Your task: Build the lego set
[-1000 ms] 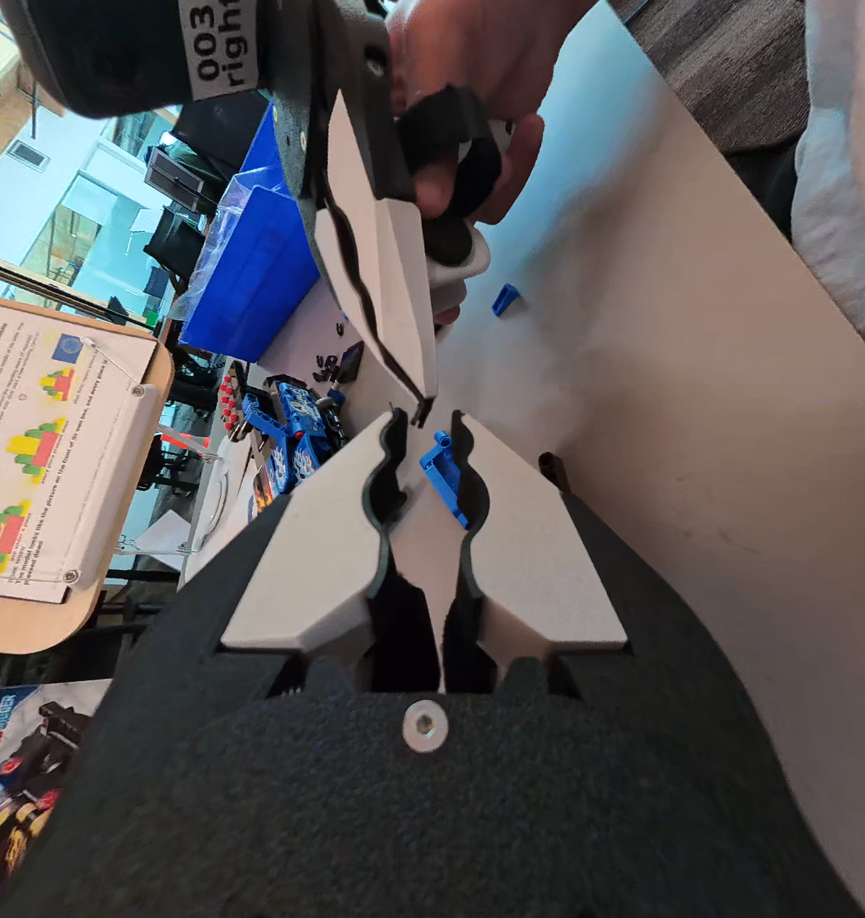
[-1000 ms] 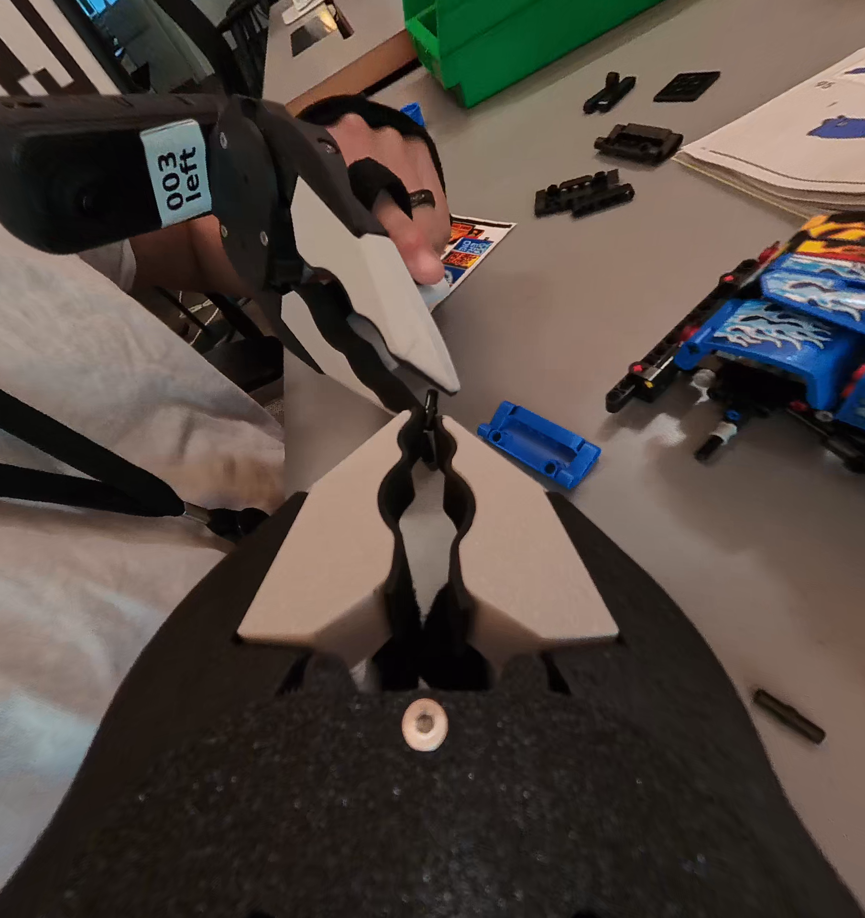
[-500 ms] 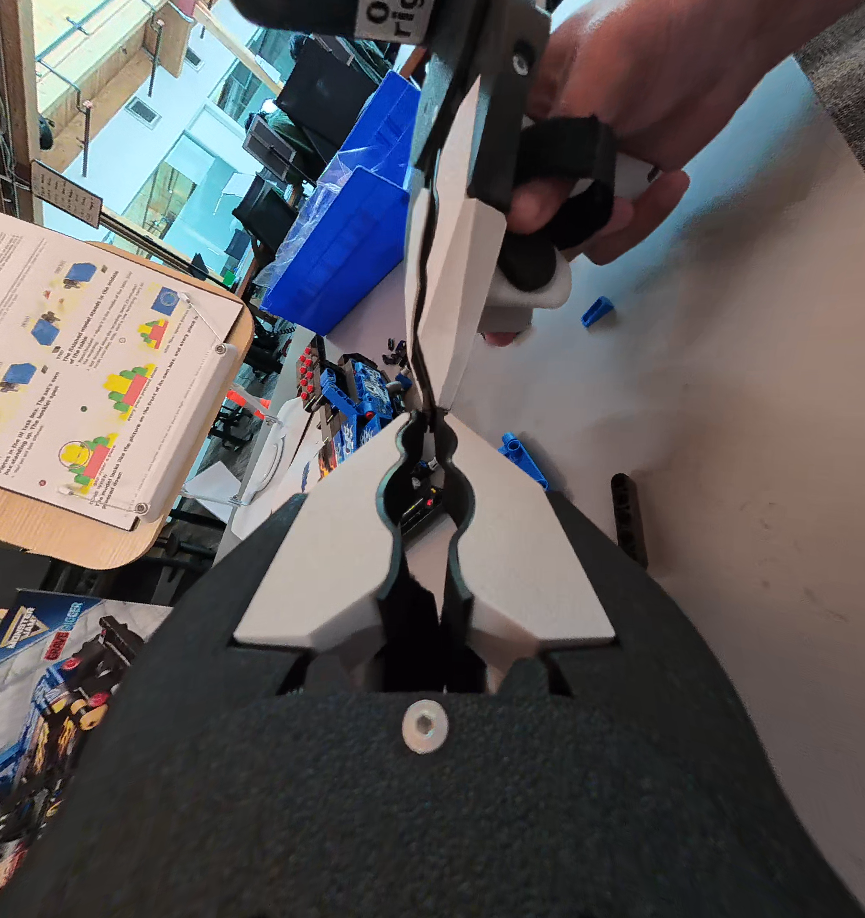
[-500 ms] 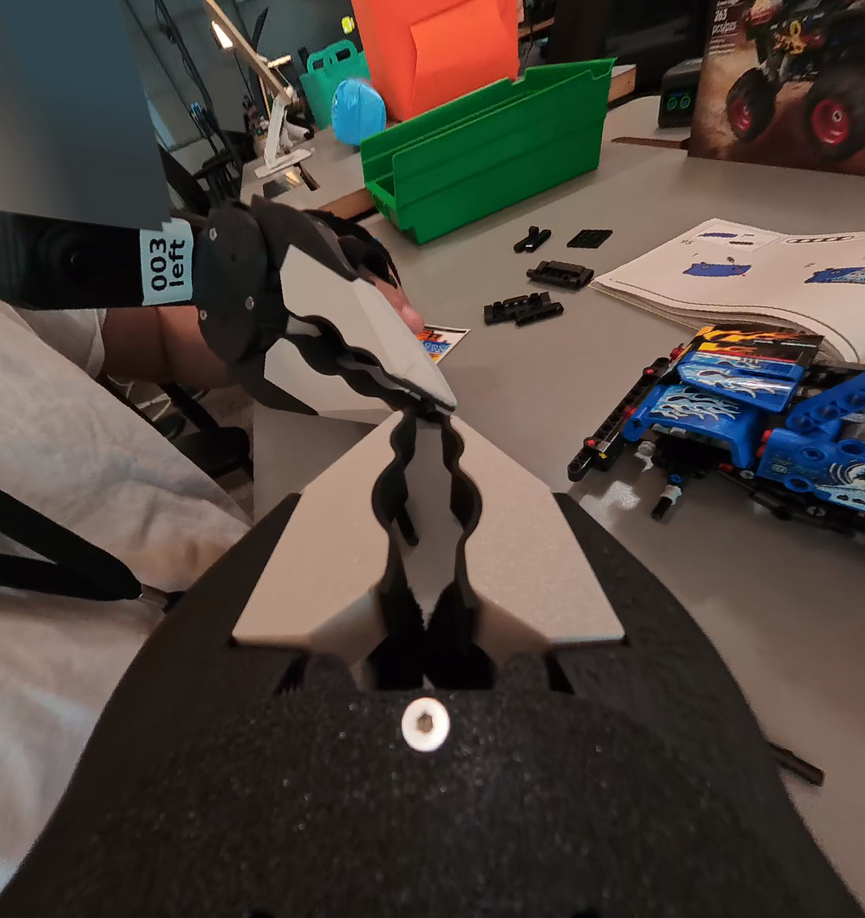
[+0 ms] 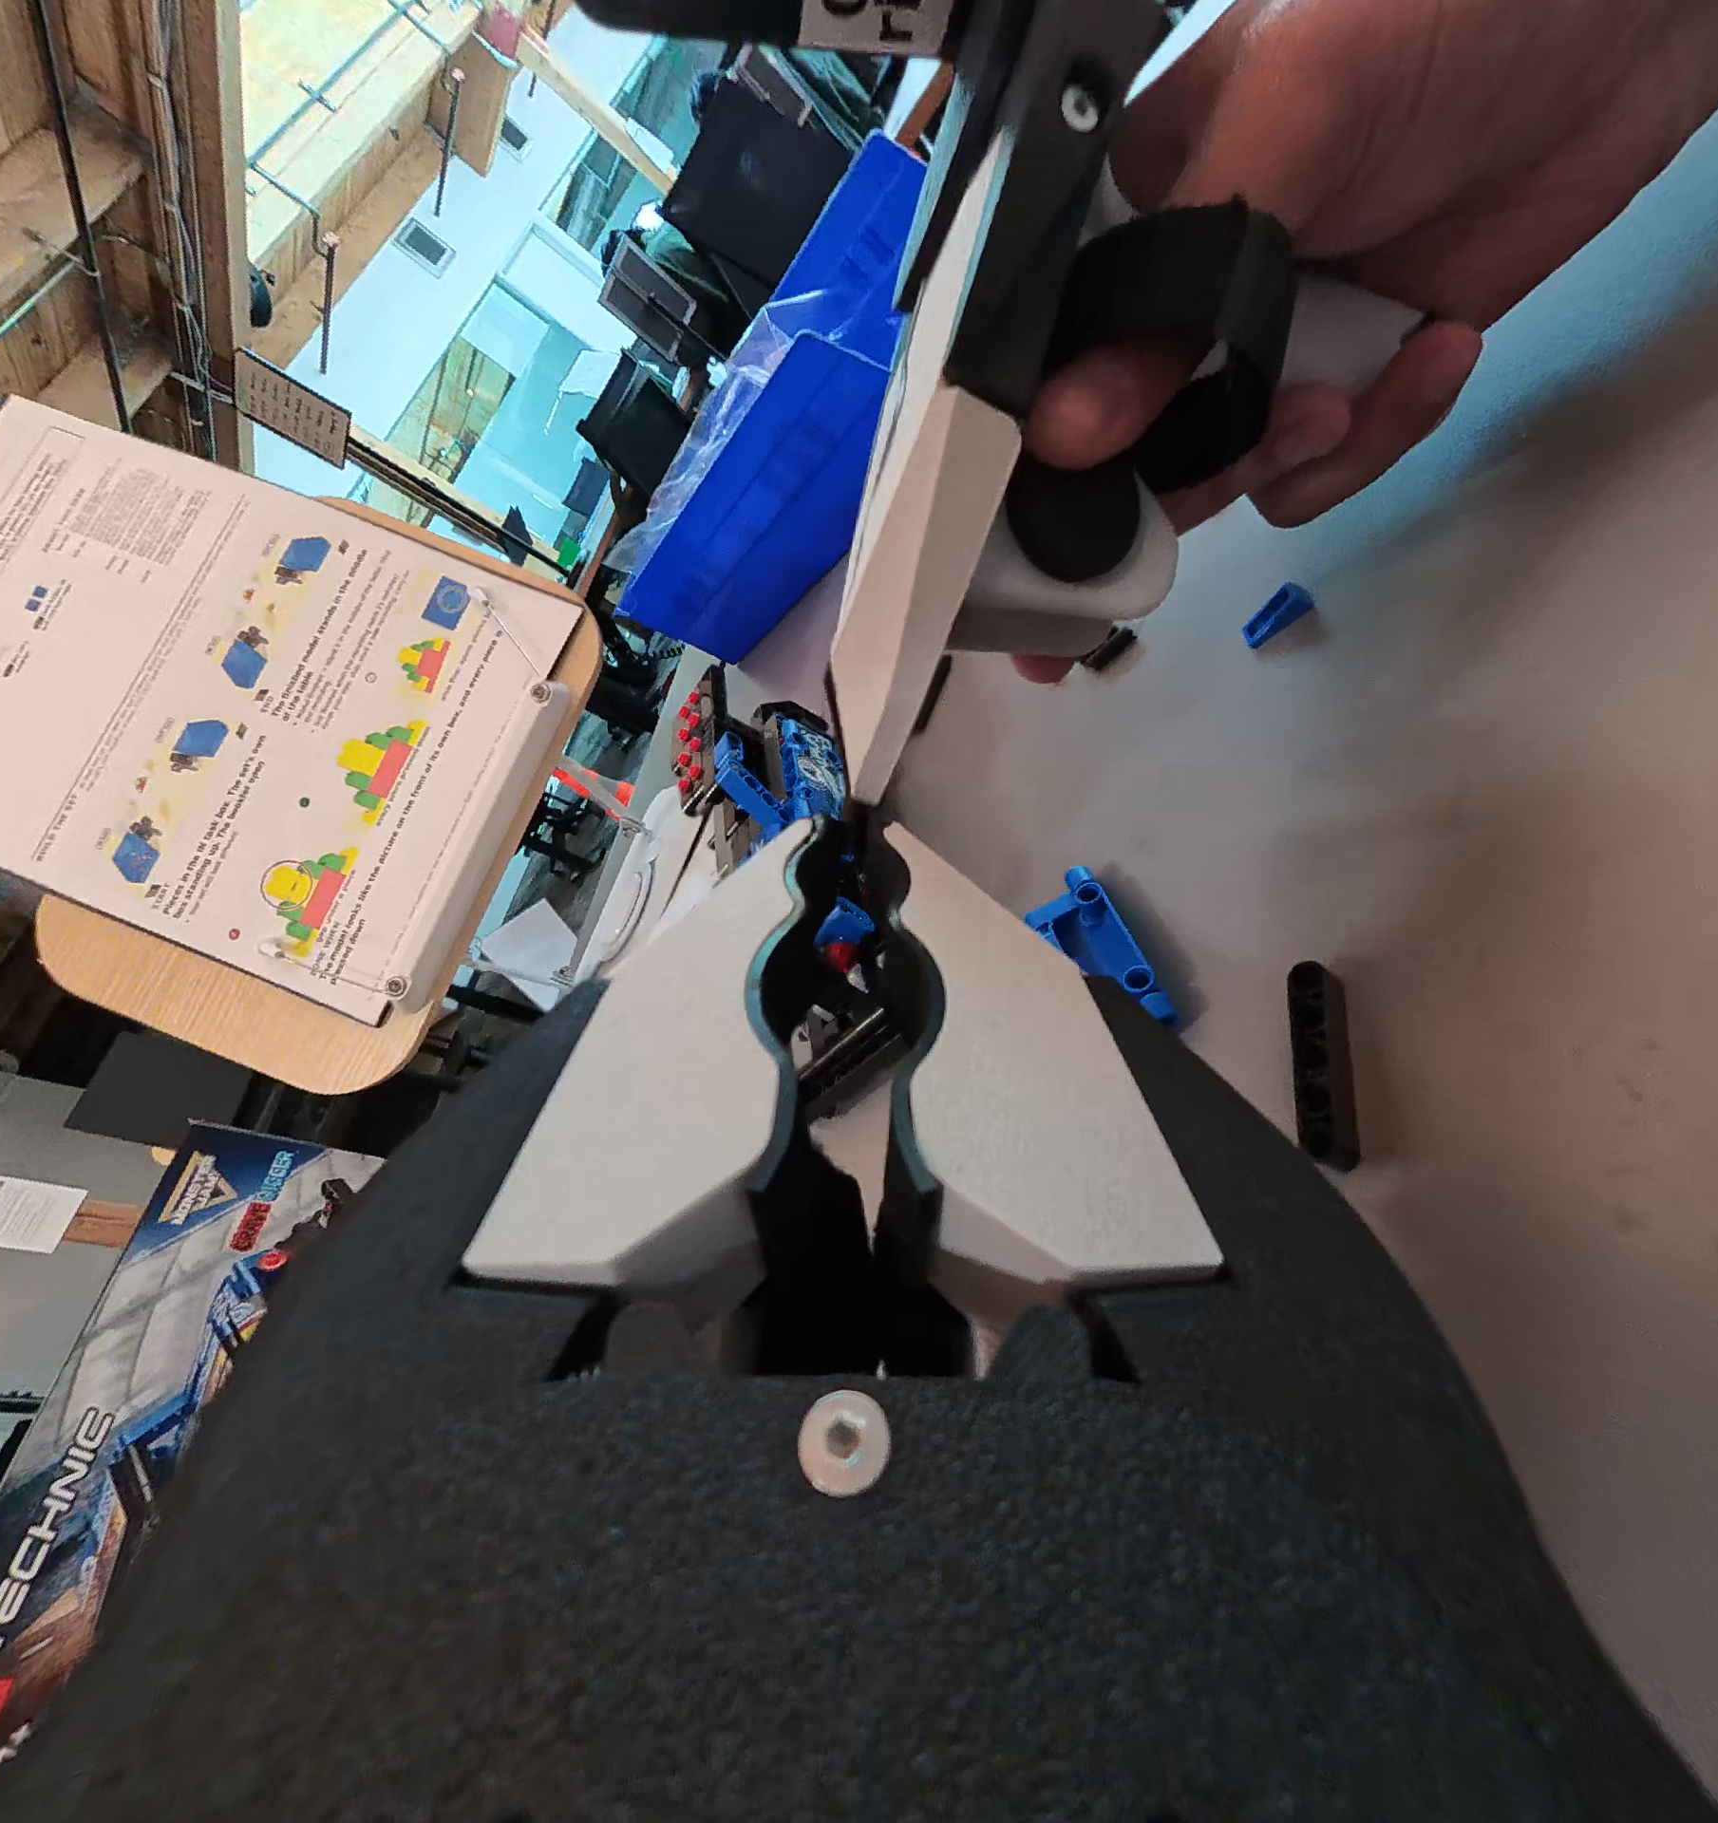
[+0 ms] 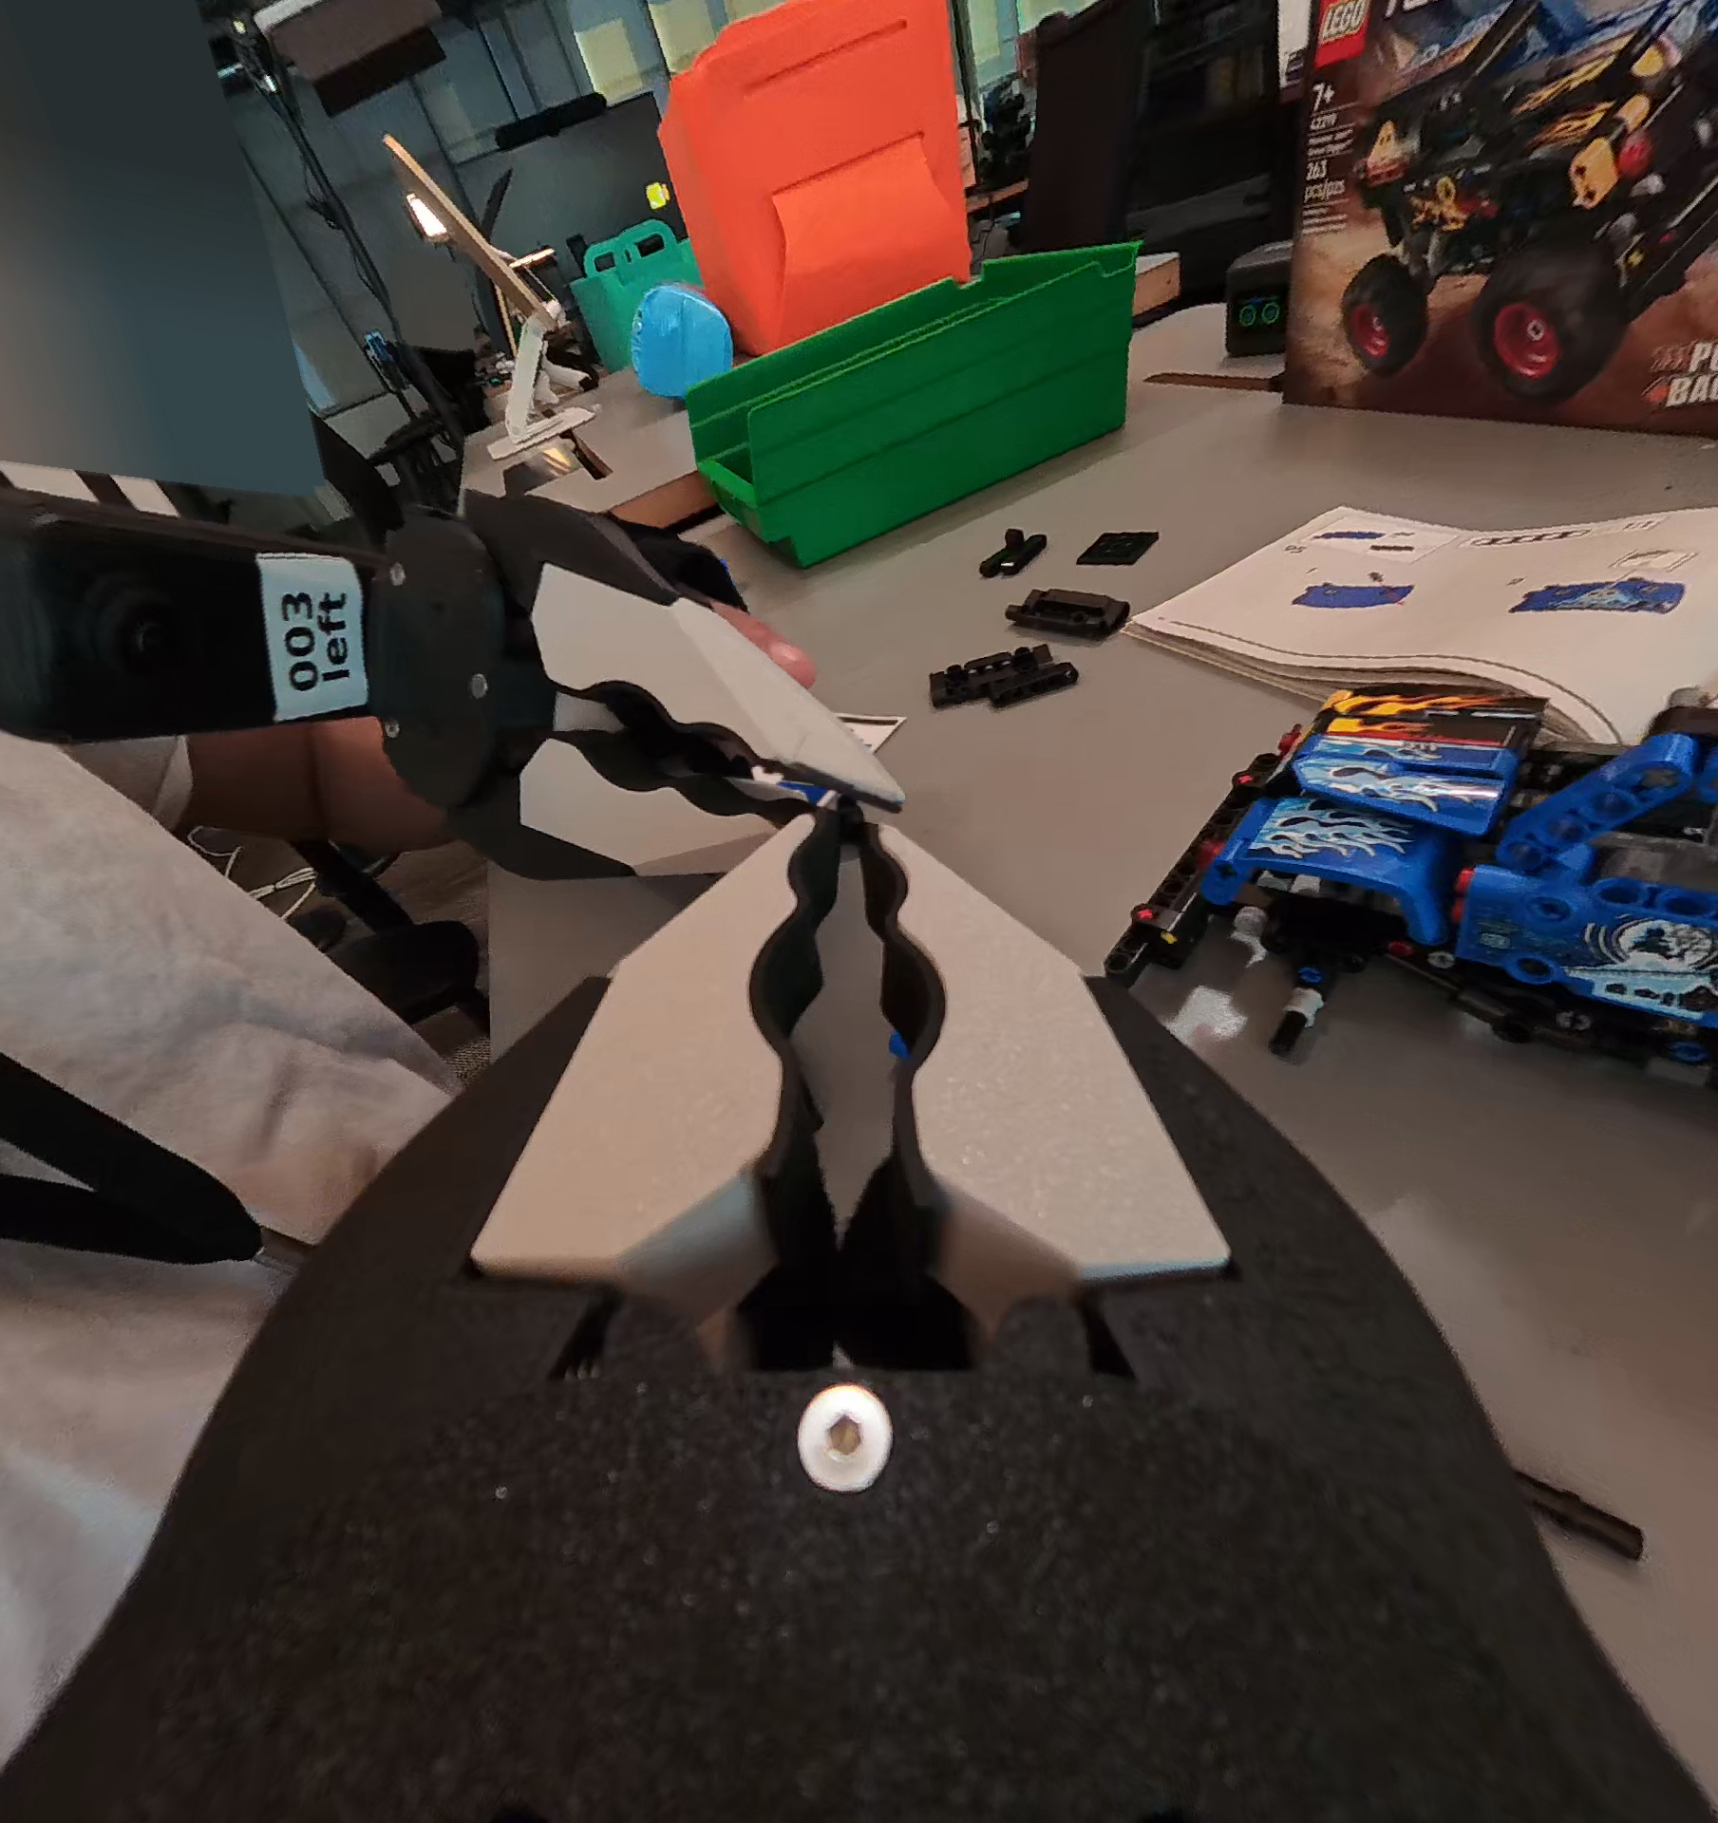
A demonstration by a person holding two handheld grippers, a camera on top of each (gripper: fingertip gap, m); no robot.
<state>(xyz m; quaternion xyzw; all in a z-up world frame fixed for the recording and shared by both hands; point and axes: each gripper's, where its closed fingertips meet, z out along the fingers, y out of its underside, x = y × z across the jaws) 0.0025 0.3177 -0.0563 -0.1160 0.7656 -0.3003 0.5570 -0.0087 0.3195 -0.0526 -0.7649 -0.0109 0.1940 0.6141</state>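
Note:
My left gripper [image 5: 850, 837] and right gripper [image 6: 840, 824] meet tip to tip above the grey table [image 6: 1328, 1233]. A small black pin [image 6: 840, 807] sits between the tips; it also shows in the left wrist view [image 5: 850, 814]. Both pairs of fingers are closed to a narrow gap on it. The right gripper comes down from above in the left wrist view, held by a hand [image 5: 1378, 197]. The part-built blue truck [image 6: 1526, 868] lies to the right of the tips and also shows in the left wrist view [image 5: 786, 760].
A blue frame piece [image 5: 1101, 927], a black beam [image 5: 1318, 1065] and a small blue piece [image 5: 1274, 617] lie on the table. Black parts [image 6: 1003, 676], the manual [image 6: 1427, 612], a green bin [image 6: 914, 414], the set box [image 6: 1526, 197] and a black axle [image 6: 1575, 1524] are around. The tips of both grippers are at nearly the same place. From either gripper's tips it is about 12 centimeters to the small blue piece [image 5: 1274, 617].
The left gripper closed on the pin that the right gripper held. The right fingers loosened, then narrowed again. Both grippers rose and tilted up from the table, staying tip to tip.

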